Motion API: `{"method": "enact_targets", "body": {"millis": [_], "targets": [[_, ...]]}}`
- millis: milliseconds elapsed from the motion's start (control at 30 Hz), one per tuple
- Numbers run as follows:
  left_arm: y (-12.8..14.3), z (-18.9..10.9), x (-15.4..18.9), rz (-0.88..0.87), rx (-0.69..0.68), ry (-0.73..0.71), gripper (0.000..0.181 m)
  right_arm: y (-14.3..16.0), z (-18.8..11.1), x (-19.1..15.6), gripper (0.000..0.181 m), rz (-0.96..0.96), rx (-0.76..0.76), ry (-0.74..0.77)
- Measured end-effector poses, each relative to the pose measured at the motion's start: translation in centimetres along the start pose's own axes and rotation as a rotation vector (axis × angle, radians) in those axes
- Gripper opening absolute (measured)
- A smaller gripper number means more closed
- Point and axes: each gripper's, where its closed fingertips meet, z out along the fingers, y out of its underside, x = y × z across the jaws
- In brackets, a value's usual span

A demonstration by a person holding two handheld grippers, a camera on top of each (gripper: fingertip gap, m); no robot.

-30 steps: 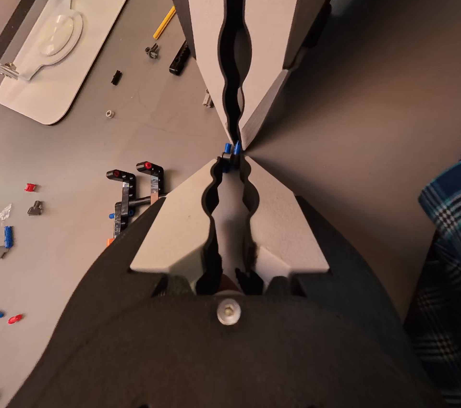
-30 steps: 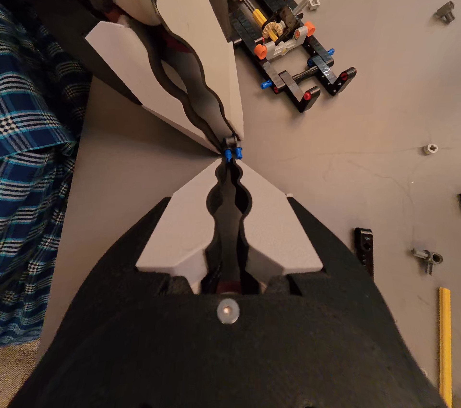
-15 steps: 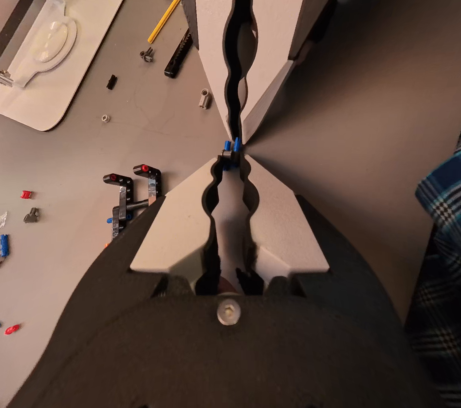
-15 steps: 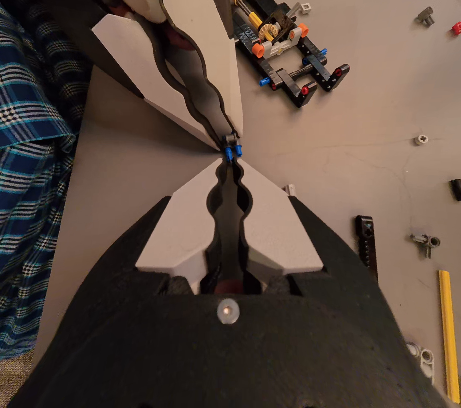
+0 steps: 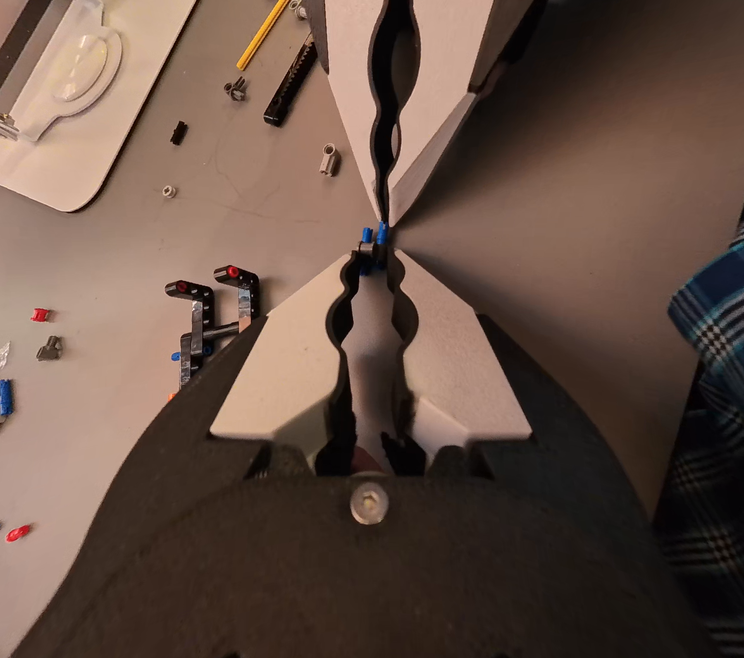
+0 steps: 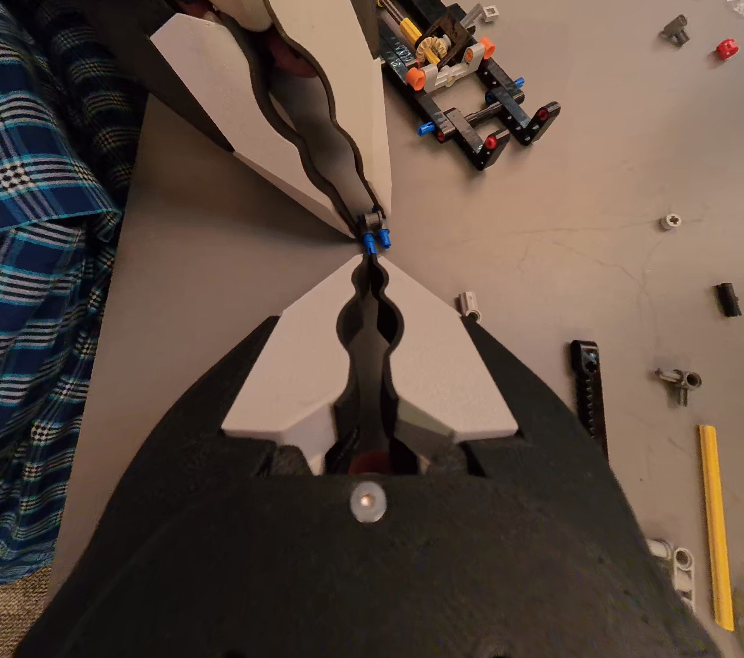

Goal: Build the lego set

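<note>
A grey table (image 6: 523,236) under warm, dim light carries the loose parts, and a blue plaid sleeve (image 6: 48,196) shows at nine o'clock in the right wrist view.

Your left gripper (image 5: 372,264) is closed almost fully on a small grey connector (image 5: 367,247) that carries two blue pins (image 5: 381,232). Your right gripper (image 6: 372,260) meets it tip to tip. Its jaws are pressed nearly together, and the end of one blue pin sits just at their tips; I judge that it pinches this pin, but the contact is very small and I cannot be sure.

In the last second both grippers rose from the table: the loose parts look smaller, and more of them came into view, such as the yellow axle (image 5: 267,25) at eleven o'clock in the left wrist view. The little piece between the tips kept its position. So, I think, you are seating the pin into the connector in the air, and this sub-assembly is not yet joined to the build.

The black chassis (image 6: 463,75), with its tan gear (image 6: 428,47) and orange connectors (image 6: 416,77), lies on the table at one o'clock in the right wrist view, well apart from the tips. A black toothed rack (image 6: 587,389) lies at three o'clock.
</note>
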Motion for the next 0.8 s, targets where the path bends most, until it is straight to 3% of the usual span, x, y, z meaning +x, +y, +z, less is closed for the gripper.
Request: {"method": "enact_targets", "body": {"millis": [500,800], "targets": [[0.0,-0.1,0.0,0.012,-0.003,-0.011,0.012,-0.3,0.4,-0.1,0.000,0.003,-0.007,-0.019],[-0.3,0.0,0.3,0.034,0.015,-0.008,0.013,0.4,-0.9,-0.3,0.003,0.053,0.014,0.020]]}}
